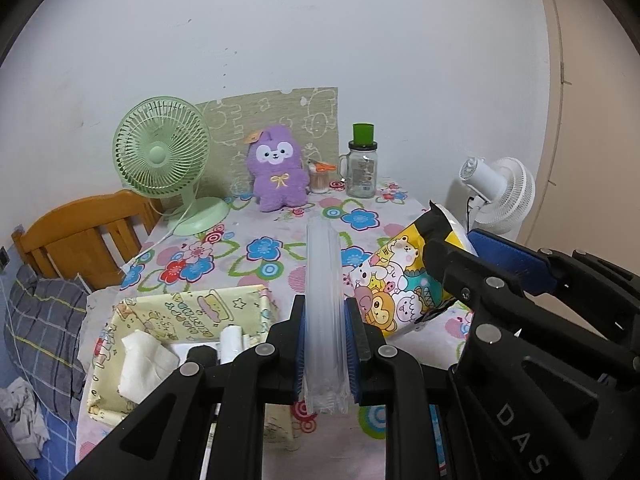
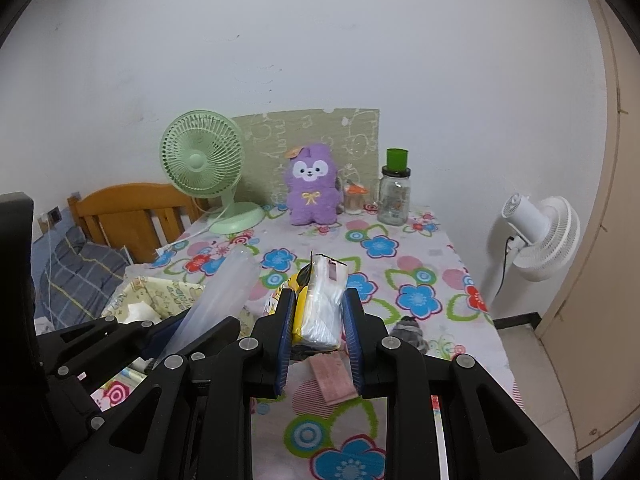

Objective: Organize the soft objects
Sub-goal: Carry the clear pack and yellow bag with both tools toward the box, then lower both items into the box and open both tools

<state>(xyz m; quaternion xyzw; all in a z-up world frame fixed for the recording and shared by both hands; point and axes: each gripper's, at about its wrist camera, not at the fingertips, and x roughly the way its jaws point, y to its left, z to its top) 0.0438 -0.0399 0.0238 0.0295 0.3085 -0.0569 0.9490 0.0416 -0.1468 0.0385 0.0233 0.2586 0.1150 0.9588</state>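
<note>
My left gripper is shut on a long clear plastic sleeve that sticks forward over the table; the sleeve also shows in the right wrist view. My right gripper is shut on a yellow cartoon-printed tissue pack, held above the table; in the left wrist view the pack hangs from the right gripper. A pale yellow fabric storage box with white tissues inside sits at the table's front left. A purple plush toy stands at the back.
The floral tablecloth covers the table. At the back stand a green desk fan, a glass jar with a green lid and a small toothpick holder. A white fan stands right; a wooden bed left. A pink cloth and grey item lie near.
</note>
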